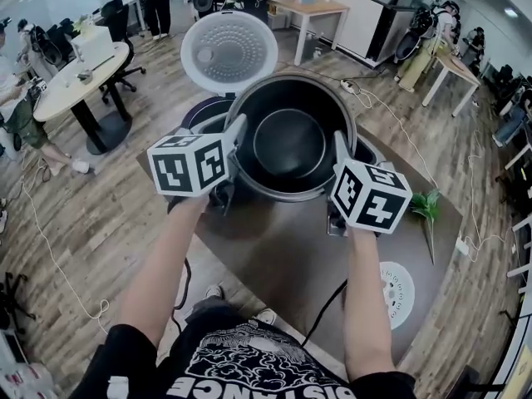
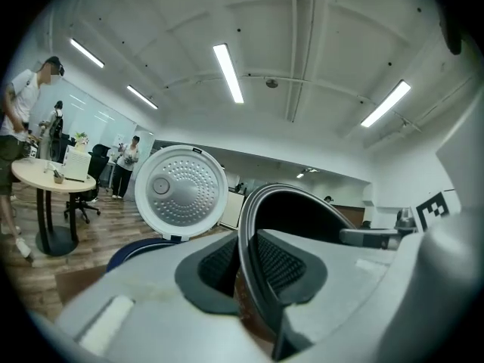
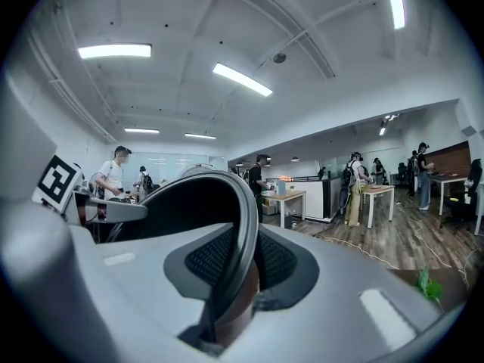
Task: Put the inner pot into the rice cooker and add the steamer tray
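The dark round inner pot hangs in the air over the rice cooker, held level by its rim from both sides. My left gripper is shut on the pot's left rim, whose edge runs between the black pads. On the opposite side my right gripper is shut on the right rim. The cooker's white perforated lid stands open behind the pot and also shows in the left gripper view as the lid. The pot hides most of the cooker body.
The dark table carries a round white perforated steamer tray at its right edge and a small green plant. Cables trail across the wood floor. Desks, chairs and people stand further off in the room.
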The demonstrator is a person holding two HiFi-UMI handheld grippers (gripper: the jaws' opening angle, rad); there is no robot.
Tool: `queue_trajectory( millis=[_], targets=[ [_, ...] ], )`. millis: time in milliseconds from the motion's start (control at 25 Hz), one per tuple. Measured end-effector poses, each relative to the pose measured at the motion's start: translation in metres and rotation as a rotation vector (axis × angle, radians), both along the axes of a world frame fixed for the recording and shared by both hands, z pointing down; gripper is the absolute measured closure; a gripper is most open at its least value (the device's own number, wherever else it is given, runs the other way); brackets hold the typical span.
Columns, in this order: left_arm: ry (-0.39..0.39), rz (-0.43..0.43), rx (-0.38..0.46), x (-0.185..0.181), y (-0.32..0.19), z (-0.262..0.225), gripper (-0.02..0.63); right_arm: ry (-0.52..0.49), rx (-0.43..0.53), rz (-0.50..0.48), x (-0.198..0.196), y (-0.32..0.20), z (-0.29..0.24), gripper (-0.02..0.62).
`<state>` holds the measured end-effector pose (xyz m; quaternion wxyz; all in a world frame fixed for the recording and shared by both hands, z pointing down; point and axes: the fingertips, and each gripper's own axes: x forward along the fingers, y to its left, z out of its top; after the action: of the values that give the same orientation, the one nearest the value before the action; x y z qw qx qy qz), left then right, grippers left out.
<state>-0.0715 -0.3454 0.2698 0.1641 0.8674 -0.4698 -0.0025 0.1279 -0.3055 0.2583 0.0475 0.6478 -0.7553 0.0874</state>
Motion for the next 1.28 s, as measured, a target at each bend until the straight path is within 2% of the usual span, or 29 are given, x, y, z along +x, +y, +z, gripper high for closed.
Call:
queue_trajectory(
  millis=[600,1000,1280],
  targets=[
    [0.007,-0.066,0.043,-0.089,-0.049,-0.017,0.537,-0.020,0.022,-0.057,-0.087,-0.060,-0.010,0.518],
    [0.015,-0.064,-0.010,-0.132,-0.090,0.002,0.537,-0.022,-0.036,-0.062,-0.131,-0.103,0.011,0.515],
    [-0.006,-0.051,-0.059,-0.142,-0.108,0.029,0.537,-0.054,-0.103,-0.046,-0.141,-0.120,0.041,0.517]
  ],
)
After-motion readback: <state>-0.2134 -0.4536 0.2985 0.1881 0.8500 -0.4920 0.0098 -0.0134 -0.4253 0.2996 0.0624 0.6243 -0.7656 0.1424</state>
